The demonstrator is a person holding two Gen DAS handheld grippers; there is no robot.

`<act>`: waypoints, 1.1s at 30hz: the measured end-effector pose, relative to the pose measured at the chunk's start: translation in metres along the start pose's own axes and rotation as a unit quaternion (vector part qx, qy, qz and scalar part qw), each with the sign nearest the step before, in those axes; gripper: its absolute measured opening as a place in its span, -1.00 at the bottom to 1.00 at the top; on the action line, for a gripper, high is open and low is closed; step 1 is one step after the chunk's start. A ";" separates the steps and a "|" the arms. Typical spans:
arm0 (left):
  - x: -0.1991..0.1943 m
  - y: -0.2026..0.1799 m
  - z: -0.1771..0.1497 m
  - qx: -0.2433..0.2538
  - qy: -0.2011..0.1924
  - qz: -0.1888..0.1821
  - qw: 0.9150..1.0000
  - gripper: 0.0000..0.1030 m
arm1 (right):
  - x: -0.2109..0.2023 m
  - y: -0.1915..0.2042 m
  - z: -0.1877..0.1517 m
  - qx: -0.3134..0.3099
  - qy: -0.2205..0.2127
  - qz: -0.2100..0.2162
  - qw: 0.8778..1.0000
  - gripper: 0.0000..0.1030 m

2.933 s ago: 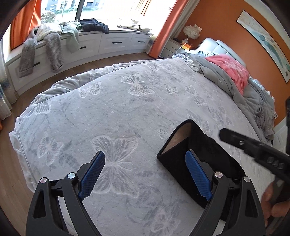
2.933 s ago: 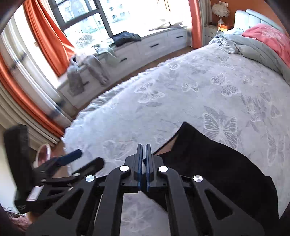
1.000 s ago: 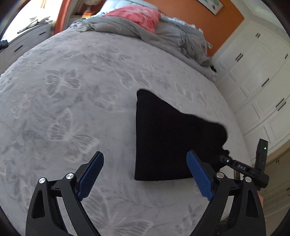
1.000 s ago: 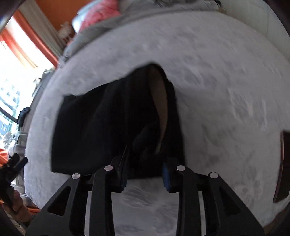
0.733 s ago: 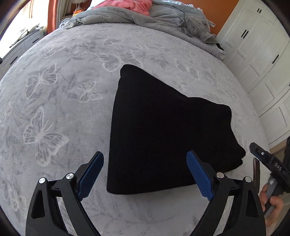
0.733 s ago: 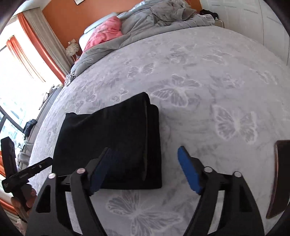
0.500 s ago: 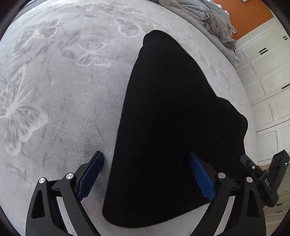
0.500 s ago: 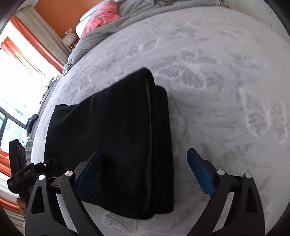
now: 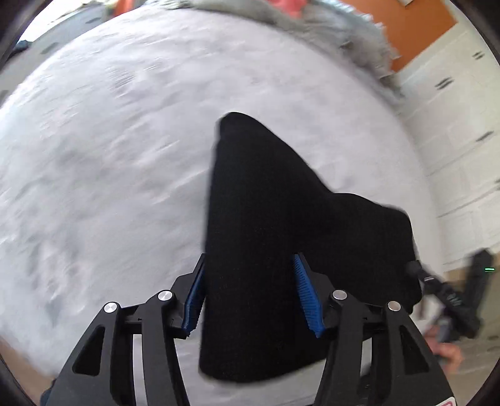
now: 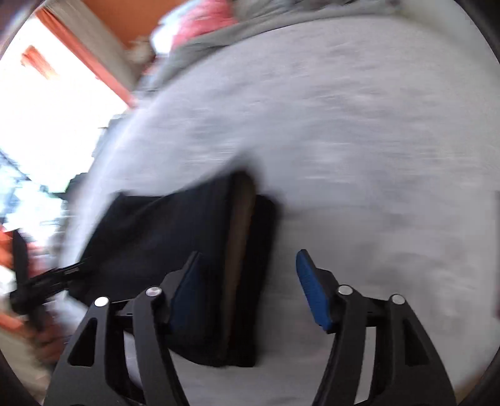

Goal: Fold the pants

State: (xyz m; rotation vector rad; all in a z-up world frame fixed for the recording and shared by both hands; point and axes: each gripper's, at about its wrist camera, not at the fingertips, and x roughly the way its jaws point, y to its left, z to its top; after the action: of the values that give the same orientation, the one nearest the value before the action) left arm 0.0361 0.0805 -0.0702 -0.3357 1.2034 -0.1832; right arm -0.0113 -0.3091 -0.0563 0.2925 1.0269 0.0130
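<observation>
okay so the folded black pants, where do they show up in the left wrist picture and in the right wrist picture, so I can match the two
Left wrist view: the folded black pants fill the lower centre and right, between the left gripper fingers.
Right wrist view: the pants sit lower left of centre, with the right gripper straddling their right edge.
Shared landmark: the crumpled grey duvet at the top of each picture.
</observation>
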 end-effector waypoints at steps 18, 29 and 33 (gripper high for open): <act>0.022 -0.041 0.036 0.054 -0.069 0.083 0.993 0.38 | 0.068 0.101 0.036 -0.094 -0.021 0.015 0.995 -0.78; 0.009 -0.073 0.004 0.118 -0.107 0.102 0.982 0.38 | 0.012 0.043 -0.051 -0.005 -0.009 -0.009 1.000 -0.08; 0.012 -0.078 -0.006 0.127 -0.102 0.107 0.981 0.38 | 0.019 0.040 -0.056 -0.002 -0.015 0.017 1.000 -0.54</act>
State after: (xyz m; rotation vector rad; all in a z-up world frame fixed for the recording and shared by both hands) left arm 0.0379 0.0031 -0.0552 -0.0009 0.9907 -0.1106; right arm -0.0438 -0.2550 -0.0898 0.3059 0.9917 0.0412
